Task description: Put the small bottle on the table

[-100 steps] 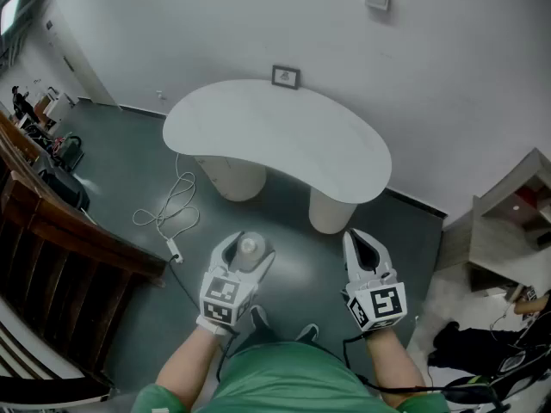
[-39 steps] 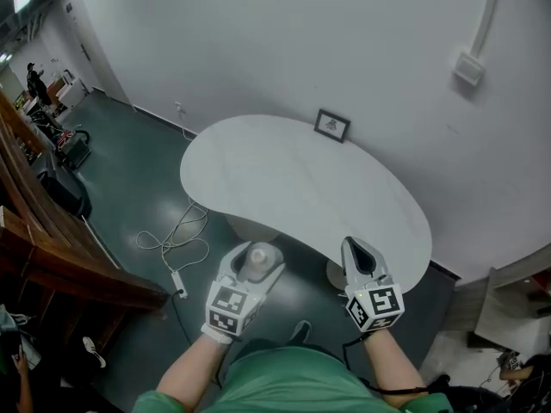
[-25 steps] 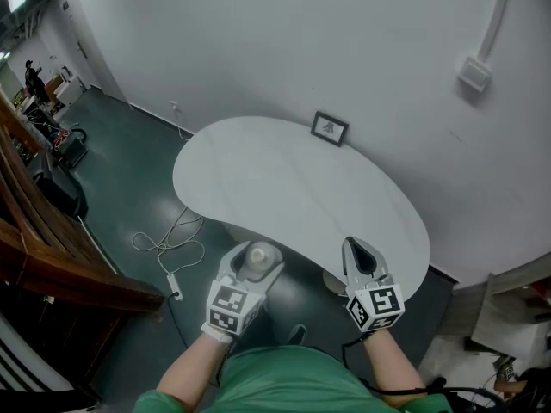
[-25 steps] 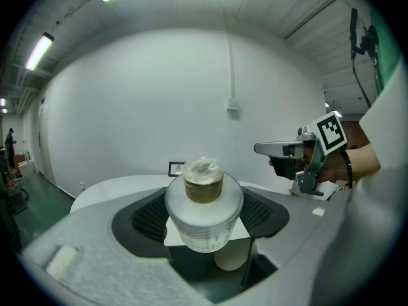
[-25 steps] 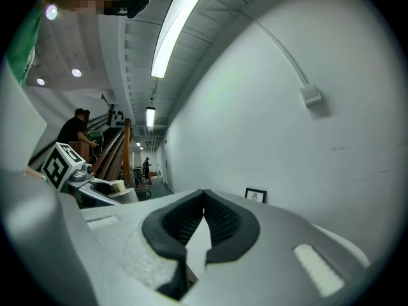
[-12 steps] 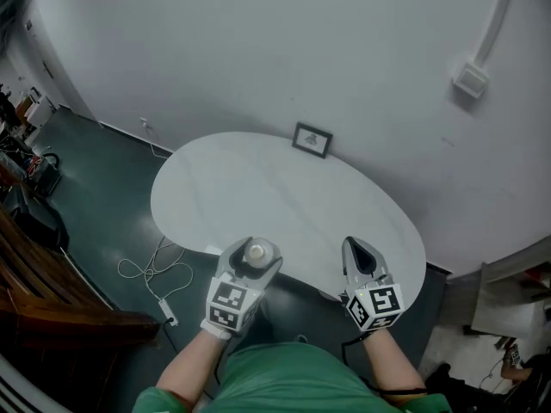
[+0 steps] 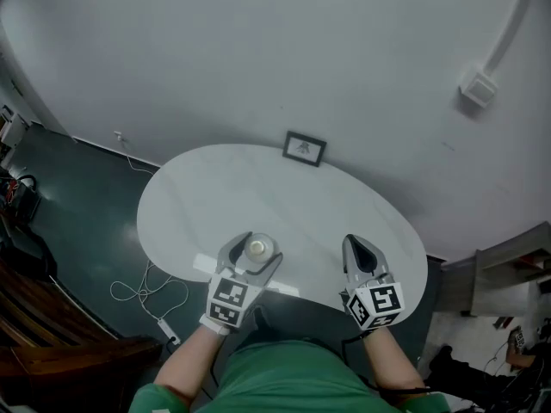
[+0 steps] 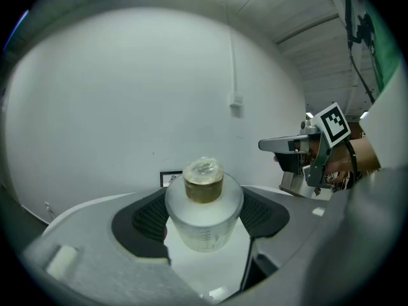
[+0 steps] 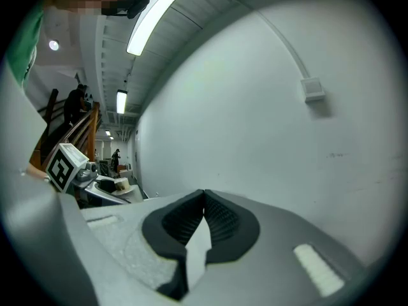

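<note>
The left tongs, spread wide, clamp the small bottle upright above the near edge of the white bench. The next move is likely lowering it onto the top and letting go. The right tongs are pressed together, empty. The bottle's base is hidden, so its height above the bench is unclear.

At the near edge of the table, the left gripper hid the body of the small bottle; only its cap showed. The framed picture at the table's far edge was too small to read. Right of the table, a shelf was cut off.
</note>
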`<state>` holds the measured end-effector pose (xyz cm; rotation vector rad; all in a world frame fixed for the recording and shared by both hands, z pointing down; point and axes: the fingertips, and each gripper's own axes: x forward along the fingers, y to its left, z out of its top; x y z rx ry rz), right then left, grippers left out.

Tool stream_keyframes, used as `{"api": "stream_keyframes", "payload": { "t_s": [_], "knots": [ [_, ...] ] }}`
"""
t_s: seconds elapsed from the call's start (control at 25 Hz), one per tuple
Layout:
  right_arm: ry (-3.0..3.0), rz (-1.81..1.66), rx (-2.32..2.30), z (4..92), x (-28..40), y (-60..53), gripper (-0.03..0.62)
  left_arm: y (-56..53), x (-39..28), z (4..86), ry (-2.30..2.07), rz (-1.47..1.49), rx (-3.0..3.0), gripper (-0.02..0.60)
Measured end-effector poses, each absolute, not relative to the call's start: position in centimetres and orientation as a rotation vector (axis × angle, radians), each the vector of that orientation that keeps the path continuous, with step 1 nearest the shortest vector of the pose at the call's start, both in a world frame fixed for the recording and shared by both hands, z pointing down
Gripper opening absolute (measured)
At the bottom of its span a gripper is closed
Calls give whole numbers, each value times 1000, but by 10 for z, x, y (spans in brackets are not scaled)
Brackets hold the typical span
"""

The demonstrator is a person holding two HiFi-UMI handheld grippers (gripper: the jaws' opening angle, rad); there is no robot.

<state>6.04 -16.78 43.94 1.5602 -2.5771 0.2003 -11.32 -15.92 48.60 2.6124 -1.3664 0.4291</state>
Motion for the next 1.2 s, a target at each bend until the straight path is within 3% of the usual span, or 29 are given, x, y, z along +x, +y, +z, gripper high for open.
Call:
{"api": "stream_keyframes", "payload": {
  "t_s": [1.2],
  "knots": [
    [-2485, 191, 1620, 479, 99, -241, 3, -258, -66, 598, -1179, 661, 2705, 344]
  ]
}}
